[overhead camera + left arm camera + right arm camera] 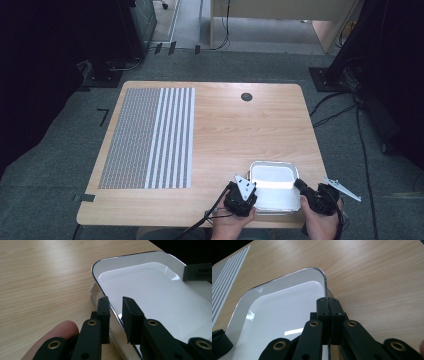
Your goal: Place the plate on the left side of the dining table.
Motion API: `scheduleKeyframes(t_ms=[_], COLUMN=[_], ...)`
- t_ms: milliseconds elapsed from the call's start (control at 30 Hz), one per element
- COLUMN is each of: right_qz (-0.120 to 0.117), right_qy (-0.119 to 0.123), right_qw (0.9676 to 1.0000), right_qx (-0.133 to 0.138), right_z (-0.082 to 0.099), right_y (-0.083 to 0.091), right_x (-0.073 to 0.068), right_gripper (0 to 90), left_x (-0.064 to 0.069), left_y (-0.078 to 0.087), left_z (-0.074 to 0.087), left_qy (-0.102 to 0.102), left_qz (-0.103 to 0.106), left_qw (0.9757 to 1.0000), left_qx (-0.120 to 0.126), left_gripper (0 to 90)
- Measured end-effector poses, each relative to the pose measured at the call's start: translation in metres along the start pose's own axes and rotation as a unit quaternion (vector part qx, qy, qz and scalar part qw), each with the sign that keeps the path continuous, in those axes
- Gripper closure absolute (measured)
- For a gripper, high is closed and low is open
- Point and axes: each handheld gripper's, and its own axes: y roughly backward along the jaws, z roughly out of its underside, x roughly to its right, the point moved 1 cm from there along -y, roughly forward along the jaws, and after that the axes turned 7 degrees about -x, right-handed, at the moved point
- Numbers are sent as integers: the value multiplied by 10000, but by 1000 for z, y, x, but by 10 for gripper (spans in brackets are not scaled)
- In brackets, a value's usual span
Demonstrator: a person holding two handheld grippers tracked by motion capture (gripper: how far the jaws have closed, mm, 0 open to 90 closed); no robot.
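Right gripper (328, 301) is clamped shut on the right rim of the white tray (274, 176), jaws pressed together w/ the thin edge pinched between them, seen clearly in the right gripper view. Left gripper (116, 302) is set astride the tray's left rim, one jaw outside, one inside; a gap is still seen between the pads and the rim, so nothing's actually gripped on that side yet, jaws apart tho fairly narrow. Tray (150, 290) is sat on the wooden table (225, 130) near the front right corner, close to the person's edge. Tray is shallow, rounded corners, glossy white inside w/ a shiny metal-looking rim, and nothing's inside it, just light reflections. A striped grey/white mat (150, 137) is laid on the table's left part, well apart from the tray. Both hands are seen at the bottom of the high view, one per side of the tray.
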Motion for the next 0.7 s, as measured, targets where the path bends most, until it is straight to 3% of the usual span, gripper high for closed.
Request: scheduleKeyframes(t_ms=[400, 700], right_qz=[-101, -287], right_qy=[136, 151], right_qw=[9998, 9994], right_qx=[-36, -82], right_z=[-10, -12], right_y=[-16, -32], right_x=[-42, -81], right_gripper=[899, 899], left_x=[-39, -79], left_y=[19, 39], left_z=[-10, -17], left_qy=[226, 346], left_qz=[-87, -193], left_qw=[9997, 9991], left_qx=[105, 147], left_gripper=[794, 793])
